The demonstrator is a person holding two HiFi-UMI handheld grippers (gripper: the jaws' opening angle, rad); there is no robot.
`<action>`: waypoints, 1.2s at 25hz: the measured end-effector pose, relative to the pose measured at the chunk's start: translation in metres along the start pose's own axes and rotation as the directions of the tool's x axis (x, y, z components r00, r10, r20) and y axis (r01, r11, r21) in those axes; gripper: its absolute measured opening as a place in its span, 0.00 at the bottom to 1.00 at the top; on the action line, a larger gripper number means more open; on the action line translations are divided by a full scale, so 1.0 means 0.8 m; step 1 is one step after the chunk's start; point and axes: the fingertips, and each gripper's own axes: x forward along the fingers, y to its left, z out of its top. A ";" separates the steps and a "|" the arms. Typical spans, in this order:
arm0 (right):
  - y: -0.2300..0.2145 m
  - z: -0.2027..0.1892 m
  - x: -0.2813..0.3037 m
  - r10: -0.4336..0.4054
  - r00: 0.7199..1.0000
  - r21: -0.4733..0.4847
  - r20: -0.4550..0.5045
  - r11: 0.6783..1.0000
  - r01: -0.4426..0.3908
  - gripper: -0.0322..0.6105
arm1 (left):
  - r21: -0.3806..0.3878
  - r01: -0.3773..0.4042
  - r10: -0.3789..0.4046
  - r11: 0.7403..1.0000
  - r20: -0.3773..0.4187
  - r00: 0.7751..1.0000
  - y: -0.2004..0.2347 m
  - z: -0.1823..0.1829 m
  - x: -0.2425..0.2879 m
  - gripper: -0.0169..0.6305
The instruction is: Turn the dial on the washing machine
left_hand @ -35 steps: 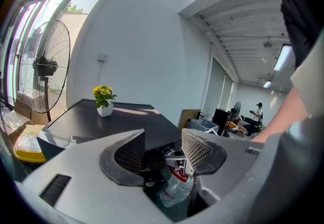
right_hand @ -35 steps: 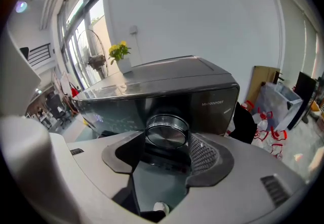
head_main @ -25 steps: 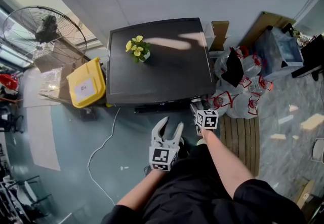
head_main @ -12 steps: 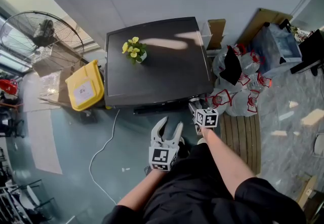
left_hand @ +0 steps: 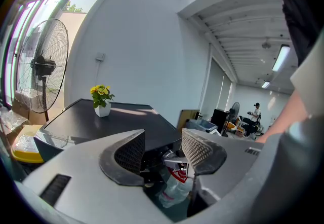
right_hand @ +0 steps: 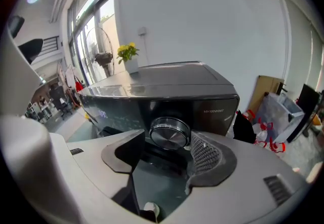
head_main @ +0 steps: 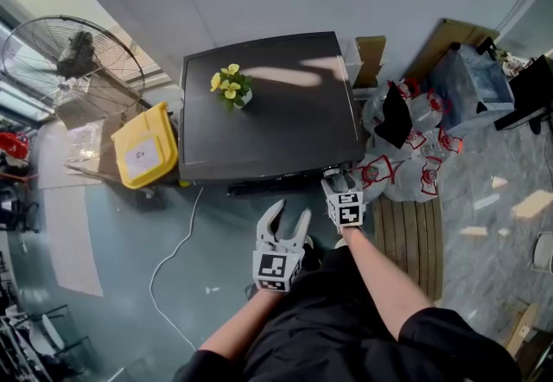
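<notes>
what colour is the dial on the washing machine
The dial is brushed silver, on the dark washing machine; clearest in the right gripper view.

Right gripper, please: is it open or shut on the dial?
Open. The right gripper has its fingers apart, with the dial framed between their tips, not clamped.

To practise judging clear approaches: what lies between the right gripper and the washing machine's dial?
Nothing. The right gripper view shows the right gripper, jaws apart, facing the dial with no object between them.
</notes>
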 end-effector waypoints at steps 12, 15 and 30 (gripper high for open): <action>-0.004 -0.008 0.013 -0.038 0.998 -0.022 -0.042 0.999 0.038 0.44 | -0.006 -0.017 0.017 1.000 -0.001 1.000 0.006 -0.005 -0.005 0.34; -0.006 -0.009 0.012 -0.052 0.998 -0.013 -0.044 0.999 0.052 0.44 | -0.009 -0.026 0.026 1.000 0.003 1.000 0.009 -0.008 -0.008 0.34; -0.010 0.001 0.012 0.021 1.000 0.111 -0.018 0.994 -0.019 0.44 | -0.015 -0.022 0.022 1.000 0.003 1.000 -0.001 -0.004 -0.005 0.34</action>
